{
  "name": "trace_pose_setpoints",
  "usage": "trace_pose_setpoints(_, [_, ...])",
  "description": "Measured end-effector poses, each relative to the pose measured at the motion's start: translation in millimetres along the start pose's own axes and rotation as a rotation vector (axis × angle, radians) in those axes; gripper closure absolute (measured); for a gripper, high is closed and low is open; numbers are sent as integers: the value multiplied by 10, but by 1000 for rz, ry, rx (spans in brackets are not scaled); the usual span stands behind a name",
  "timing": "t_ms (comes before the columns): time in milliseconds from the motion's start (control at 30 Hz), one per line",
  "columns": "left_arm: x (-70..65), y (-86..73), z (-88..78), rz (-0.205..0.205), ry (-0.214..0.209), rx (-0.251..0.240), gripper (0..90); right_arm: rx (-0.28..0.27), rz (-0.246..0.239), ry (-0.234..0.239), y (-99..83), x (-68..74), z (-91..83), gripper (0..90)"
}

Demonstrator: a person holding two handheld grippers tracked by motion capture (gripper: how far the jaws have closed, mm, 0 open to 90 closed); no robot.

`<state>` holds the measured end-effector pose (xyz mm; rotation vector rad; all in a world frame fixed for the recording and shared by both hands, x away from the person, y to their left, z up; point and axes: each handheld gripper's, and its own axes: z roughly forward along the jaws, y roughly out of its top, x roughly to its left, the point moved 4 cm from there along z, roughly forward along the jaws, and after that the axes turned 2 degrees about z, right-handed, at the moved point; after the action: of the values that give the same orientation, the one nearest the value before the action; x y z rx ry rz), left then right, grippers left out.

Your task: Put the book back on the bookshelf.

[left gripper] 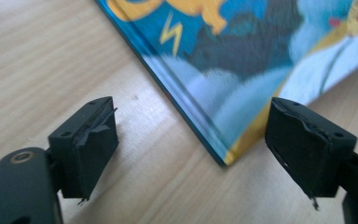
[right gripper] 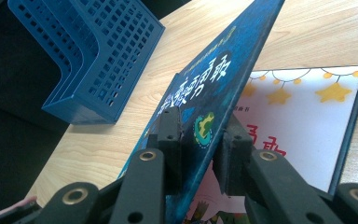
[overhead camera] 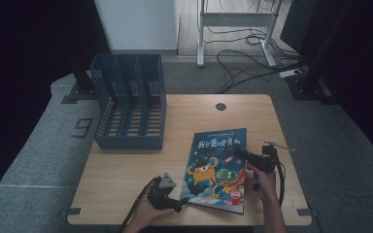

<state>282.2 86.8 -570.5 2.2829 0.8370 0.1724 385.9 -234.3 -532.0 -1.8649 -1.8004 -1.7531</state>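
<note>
Book [overhead camera: 217,167]: a picture book with a dark blue cover showing cartoon monsters, on the near right part of the desk [overhead camera: 126,170], its spine edge toward the person's left hand.
Book cover [right gripper: 214,88]: lifted off the pages at the right-hand side; in the right gripper view it slants up across the frame, and the first page [right gripper: 303,121] beneath shows white with yellow stars along a string.
Right tool [overhead camera: 253,159]: held in the person's right hand at the book's right edge; its two black jaws are closed on the raised cover, one pad on each face.
Right tool pads [right gripper: 170,135]: pressed flat against the cover, with no gap on either side.
Left tool [overhead camera: 167,194]: held in the person's left hand at the book's near left corner, low over the desk.
Left tool jaws: spread wide, gripping nothing; in the left gripper view the book's corner [left gripper: 223,156] lies between them, closer to the right-hand pad [left gripper: 307,144], and neither pad presses on it.
File rack [overhead camera: 128,102]: a blue perforated rack with several slots, standing at the far left of the desk, well apart from the book.
Desk surface: light wood, with a round cable hole [overhead camera: 220,106] near the far edge.
</note>
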Motion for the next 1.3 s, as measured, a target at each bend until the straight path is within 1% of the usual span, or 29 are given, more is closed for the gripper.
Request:
trace_pose_setpoints(33, [-18,-5,7,17,7,-2,138,-1,2,-2,2,-3,-5,732])
trace_pose_setpoints(133, [-43,2,22,32,11,-2,145,-7,5,-6,10,-20,-19,733])
trace_pose_setpoints(200, [-43,2,25,31,8,-5,143,-9,9,-5,9,-20,-21,734])
trace_pose_setpoints(333, [-38,8,30,18,1,-13,138,-15,-4,-13,14,13,-25,736])
trace_pose_setpoints(367, [-32,11,31,8,-6,-18,137,-21,-16,-18,20,42,-27,737])
trace_pose_setpoints(400, [-32,11,31,8,-6,-18,137,-21,-16,-18,20,42,-27,737])
trace_pose_setpoints(467, [-27,14,29,0,-11,-20,137,-30,-41,-26,28,81,-29,737])
trace_pose_setpoints(500, [-24,16,30,-7,-14,-23,136,-35,-58,-33,37,126,-39,737])
trace_pose_setpoints(533, [-23,18,31,-11,-15,-24,136,-35,-58,-33,37,126,-39,737])
trace_pose_setpoints(567, [-22,19,31,-13,-17,-24,134,-39,-73,-34,43,156,-50,737])
trace_pose_setpoints(667, [-21,20,30,-14,-19,-23,134,-44,-86,-32,49,181,-59,737])
trace_pose_setpoints(767, [-29,22,25,-12,-18,-16,143,-56,-110,-32,59,237,-81,738])
trace_pose_setpoints(800, [-30,22,23,-14,-19,-13,143,-56,-110,-32,59,237,-81,738])
trace_pose_setpoints(900, [-50,21,19,1,-14,2,144,-63,-119,-31,62,265,-88,739])
trace_pose_setpoints(1133, [-65,27,31,1,-9,-3,140,-82,-137,-26,72,300,-110,741])
trace_pose_setpoints(1167, [-67,27,33,0,-9,-4,139,-101,-152,-21,81,342,-126,745])
trace_pose_setpoints(1200, [-68,28,35,-1,-10,-5,139,-101,-152,-21,81,342,-126,745])
trace_pose_setpoints(1233, [-69,28,36,-1,-10,-7,140,-118,-168,-15,89,399,-148,748])
trace_pose_setpoints(1267, [-69,28,36,0,-10,-7,140,-118,-168,-15,89,399,-148,748])
trace_pose_setpoints(1300, [-69,27,37,-1,-12,-8,139,-135,-193,-8,95,466,-172,750])
